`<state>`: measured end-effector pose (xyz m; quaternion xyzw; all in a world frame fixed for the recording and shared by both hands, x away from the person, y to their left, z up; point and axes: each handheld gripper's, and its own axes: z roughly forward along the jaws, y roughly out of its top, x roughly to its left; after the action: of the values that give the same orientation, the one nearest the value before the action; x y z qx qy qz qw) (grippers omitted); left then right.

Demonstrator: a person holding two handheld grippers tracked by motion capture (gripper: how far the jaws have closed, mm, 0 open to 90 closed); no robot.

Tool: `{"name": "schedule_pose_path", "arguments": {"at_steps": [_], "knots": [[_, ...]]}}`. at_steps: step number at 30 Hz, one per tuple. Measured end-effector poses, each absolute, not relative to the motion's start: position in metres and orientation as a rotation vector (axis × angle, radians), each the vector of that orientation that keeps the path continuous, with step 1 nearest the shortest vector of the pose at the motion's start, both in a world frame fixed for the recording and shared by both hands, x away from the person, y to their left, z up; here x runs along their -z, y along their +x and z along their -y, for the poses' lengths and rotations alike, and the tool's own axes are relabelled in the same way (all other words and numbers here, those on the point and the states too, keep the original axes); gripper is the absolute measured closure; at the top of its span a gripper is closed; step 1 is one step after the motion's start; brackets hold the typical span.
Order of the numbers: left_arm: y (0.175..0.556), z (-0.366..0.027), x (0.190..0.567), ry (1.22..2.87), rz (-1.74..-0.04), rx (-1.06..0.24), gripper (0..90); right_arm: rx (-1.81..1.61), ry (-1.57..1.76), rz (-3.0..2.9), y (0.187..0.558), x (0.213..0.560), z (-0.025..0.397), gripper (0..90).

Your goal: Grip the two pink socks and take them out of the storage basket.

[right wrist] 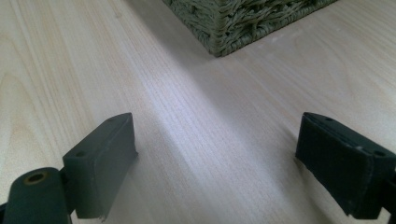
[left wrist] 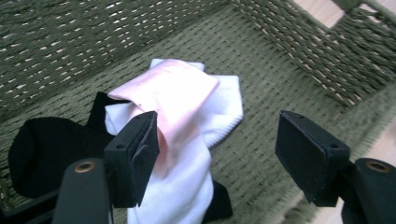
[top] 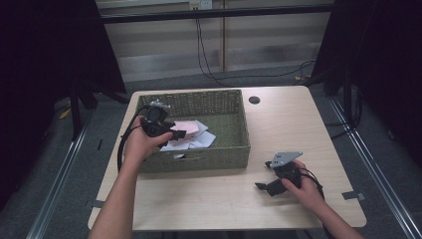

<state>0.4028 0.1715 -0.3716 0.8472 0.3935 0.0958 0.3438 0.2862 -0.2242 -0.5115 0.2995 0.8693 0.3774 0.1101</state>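
Note:
A green woven basket stands on the wooden table and holds folded socks: a pink sock on top of a white sock, with a black sock beside them. The same pile of socks lies in the basket's left half in the high view. My left gripper hovers over the basket's left part, just above the socks, open with nothing between its jaws. My right gripper rests low over the bare table to the right of the basket, open and holding nothing.
The basket's corner stands ahead of the right gripper. A dark round hole sits in the table at the back. Cables trail on the floor behind, and dark curtains hang at both sides.

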Motion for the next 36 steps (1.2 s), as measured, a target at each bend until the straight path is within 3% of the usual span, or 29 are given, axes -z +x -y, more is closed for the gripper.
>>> {"name": "schedule_pose_path", "arguments": {"at_steps": [14, 26, 28, 36], "knots": [[0.43, -0.177, 0.392, 2.239, -1.117, -0.24, 43.5, -1.111, 0.883, -2.553, 0.286, 0.512, 0.224, 11.2], [0.448, -0.178, 0.408, 2.272, -1.224, -0.185, 48.2, -1.111, 0.882, -2.554, 0.286, 0.512, 0.224, 11.2], [0.449, -0.177, 0.409, 2.28, -1.242, -0.166, 56.6, -1.111, 0.881, -2.554, 0.286, 0.512, 0.224, 11.2], [0.455, -0.178, 0.396, 2.247, -1.233, -0.195, 55.3, -1.112, 0.879, -2.556, 0.286, 0.512, 0.224, 11.2]]}}
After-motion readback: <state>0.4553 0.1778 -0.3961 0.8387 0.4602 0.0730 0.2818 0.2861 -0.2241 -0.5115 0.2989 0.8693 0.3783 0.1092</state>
